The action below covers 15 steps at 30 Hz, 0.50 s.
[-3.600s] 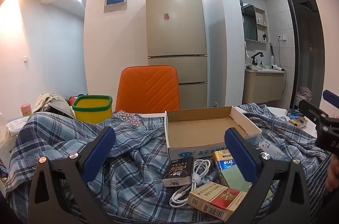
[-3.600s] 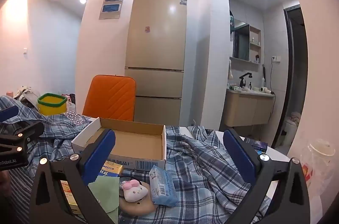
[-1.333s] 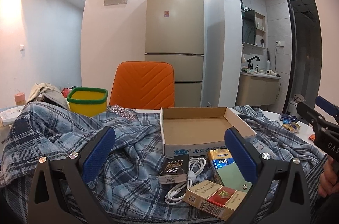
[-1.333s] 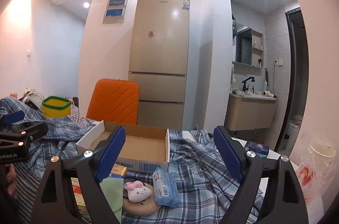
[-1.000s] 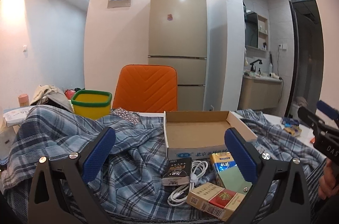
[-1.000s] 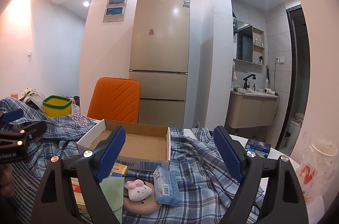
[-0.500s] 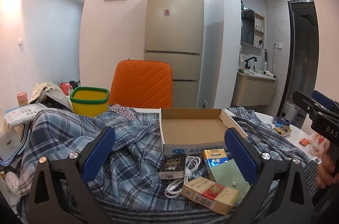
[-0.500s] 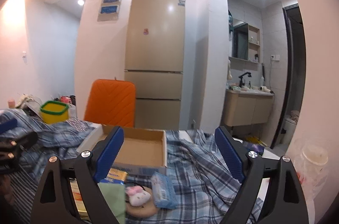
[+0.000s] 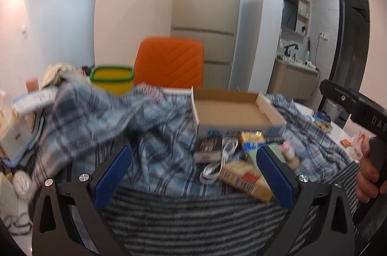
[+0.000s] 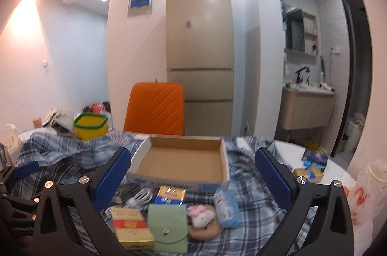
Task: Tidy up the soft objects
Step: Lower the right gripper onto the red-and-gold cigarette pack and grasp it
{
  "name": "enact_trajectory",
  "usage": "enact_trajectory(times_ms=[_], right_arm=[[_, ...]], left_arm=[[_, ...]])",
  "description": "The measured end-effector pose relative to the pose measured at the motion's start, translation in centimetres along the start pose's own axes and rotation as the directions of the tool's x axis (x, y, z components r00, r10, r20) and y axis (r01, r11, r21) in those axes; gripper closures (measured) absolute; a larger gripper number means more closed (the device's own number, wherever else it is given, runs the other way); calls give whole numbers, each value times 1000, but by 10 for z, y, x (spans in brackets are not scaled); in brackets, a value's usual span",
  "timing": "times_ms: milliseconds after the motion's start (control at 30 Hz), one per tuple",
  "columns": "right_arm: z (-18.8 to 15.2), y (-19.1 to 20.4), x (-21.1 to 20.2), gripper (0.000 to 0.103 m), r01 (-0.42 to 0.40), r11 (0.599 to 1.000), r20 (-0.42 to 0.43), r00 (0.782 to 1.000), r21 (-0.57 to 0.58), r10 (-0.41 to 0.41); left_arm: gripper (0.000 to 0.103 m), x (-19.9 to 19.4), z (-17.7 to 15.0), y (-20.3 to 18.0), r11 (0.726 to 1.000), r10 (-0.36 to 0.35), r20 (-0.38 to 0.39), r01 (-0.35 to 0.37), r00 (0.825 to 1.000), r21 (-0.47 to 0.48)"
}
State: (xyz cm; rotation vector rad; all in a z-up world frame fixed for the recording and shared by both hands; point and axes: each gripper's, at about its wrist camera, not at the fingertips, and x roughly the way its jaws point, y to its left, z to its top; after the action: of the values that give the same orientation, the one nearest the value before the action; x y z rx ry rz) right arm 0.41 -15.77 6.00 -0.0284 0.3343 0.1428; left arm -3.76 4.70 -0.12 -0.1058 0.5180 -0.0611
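Fingers on the right gripper (image 10: 193, 173) are opening wide with nothing between them, and the left gripper (image 9: 193, 173) is spread empty too. Just past them sit a green pouch (image 10: 168, 229), pink plush toy (image 10: 200, 216) and tissue pack (image 10: 226, 207) on the plaid cloth (image 10: 251, 185), beside the empty cardboard box (image 10: 181, 159).

Left gripper (image 9: 193, 176) jaws wide, nothing between. Ahead, cardboard box (image 9: 232, 110) on plaid cloth (image 9: 154, 135); cigarette pack (image 9: 246, 179), white cable (image 9: 217, 159) before it. Right hand (image 9: 368, 177) at right edge.
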Motion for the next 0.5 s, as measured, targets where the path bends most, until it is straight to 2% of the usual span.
enact_trajectory(times_ms=[233,500], right_arm=[[-19,32,23,0,-71,994,-136,989,-78,60],[-50,67,43,4,-186,976,-284,947,-110,149]], left_arm=[[0,5,-24,14,999,-39,-99,37,994,-24],[0,0,-50,23,999,-36,-166,32,986,-29]])
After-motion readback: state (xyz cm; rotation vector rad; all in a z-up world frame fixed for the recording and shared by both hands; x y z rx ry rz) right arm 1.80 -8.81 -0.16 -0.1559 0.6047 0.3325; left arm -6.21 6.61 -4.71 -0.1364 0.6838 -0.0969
